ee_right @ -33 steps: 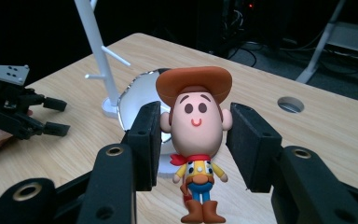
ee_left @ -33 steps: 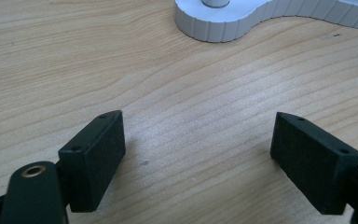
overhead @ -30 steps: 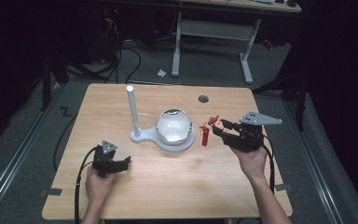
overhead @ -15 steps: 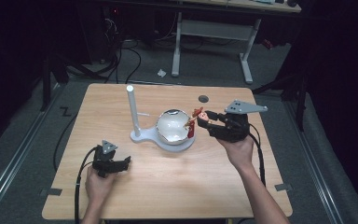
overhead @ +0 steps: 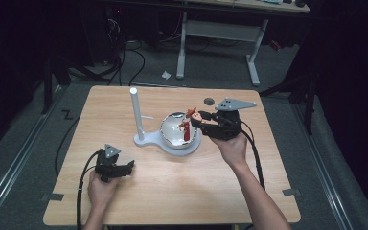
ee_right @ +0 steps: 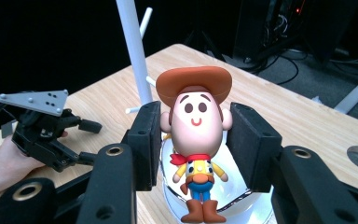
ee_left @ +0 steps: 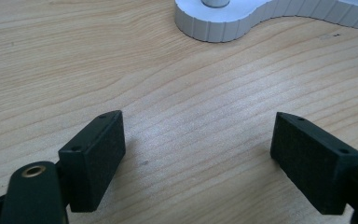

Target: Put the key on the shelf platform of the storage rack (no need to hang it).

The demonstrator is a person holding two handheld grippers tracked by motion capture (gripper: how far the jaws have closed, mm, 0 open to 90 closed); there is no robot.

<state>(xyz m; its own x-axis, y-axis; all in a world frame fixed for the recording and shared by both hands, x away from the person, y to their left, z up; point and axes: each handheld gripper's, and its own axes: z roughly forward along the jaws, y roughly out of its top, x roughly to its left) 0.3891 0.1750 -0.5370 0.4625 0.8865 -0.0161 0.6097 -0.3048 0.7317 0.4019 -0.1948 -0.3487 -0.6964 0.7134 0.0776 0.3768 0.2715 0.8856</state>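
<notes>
- The cowboy figurine [ee_right: 195, 140] now hangs over the shiny bowl [overhead: 175, 132], pinched at the head by the right gripper [overhead: 197, 116]; a second ago it was off to the bowl's right.
- Looks like a drop into the bowl comes next.
- On the table [overhead: 172, 191], the left gripper [overhead: 122, 168] rests, jaws wide and empty, near the white stand [overhead: 135, 112].

Left gripper [overhead: 117, 168] low near the table's front left, jaws wide apart, nothing between. Right gripper [overhead: 197, 117] raised mid-table, arm stretched forward, jaws clamped on a load at its head.
</notes>
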